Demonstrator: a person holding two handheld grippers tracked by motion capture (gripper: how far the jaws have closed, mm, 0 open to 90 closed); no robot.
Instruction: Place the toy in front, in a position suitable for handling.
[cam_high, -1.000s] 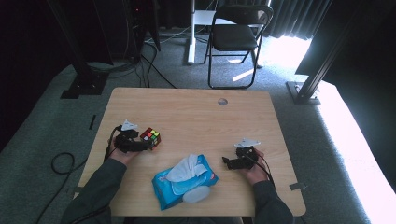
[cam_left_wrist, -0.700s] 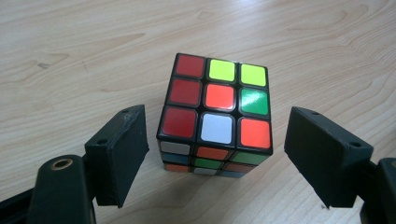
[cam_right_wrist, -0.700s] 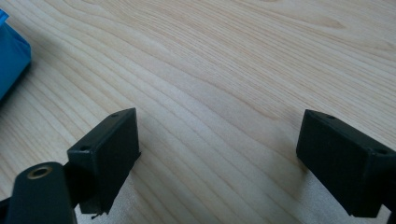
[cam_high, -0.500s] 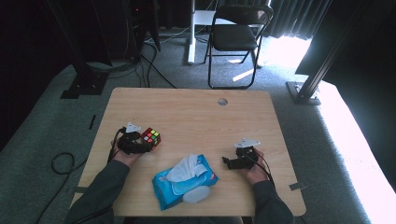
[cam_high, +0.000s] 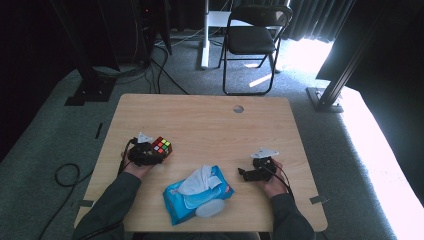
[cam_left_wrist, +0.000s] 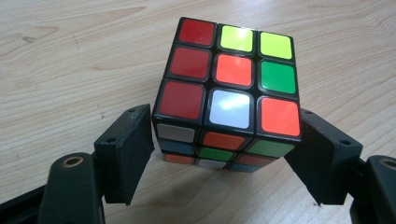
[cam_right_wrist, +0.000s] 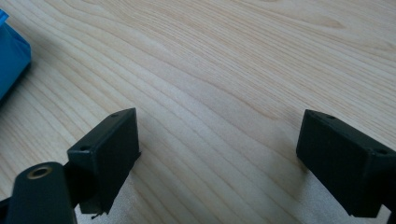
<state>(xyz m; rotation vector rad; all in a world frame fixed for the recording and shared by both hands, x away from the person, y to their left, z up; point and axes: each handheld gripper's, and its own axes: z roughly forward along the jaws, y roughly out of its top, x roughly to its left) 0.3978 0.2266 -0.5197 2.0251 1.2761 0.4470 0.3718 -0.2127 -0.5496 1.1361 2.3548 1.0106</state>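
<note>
Your left claw (cam_left_wrist: 224, 149) has the cube (cam_left_wrist: 229, 93) between its jaws, both pads pressed against the cube's lower side faces, so it is pinching the cube. The cube sits tilted, one corner edge toward the camera, its bottom close to the tabletop (cam_left_wrist: 70, 60); whether it rests on the wood or hangs just above, you cannot tell. In the high view the cube (cam_high: 161, 146) lies right at the front of your left claw (cam_high: 156, 152). Your right claw (cam_right_wrist: 219, 158) is spread wide with bare wood between its jaws, low over the tabletop. The blue wipes pack (cam_high: 200, 192) lies between your two claws, nearer you, and just beside the right claw (cam_high: 243, 174).
</note>
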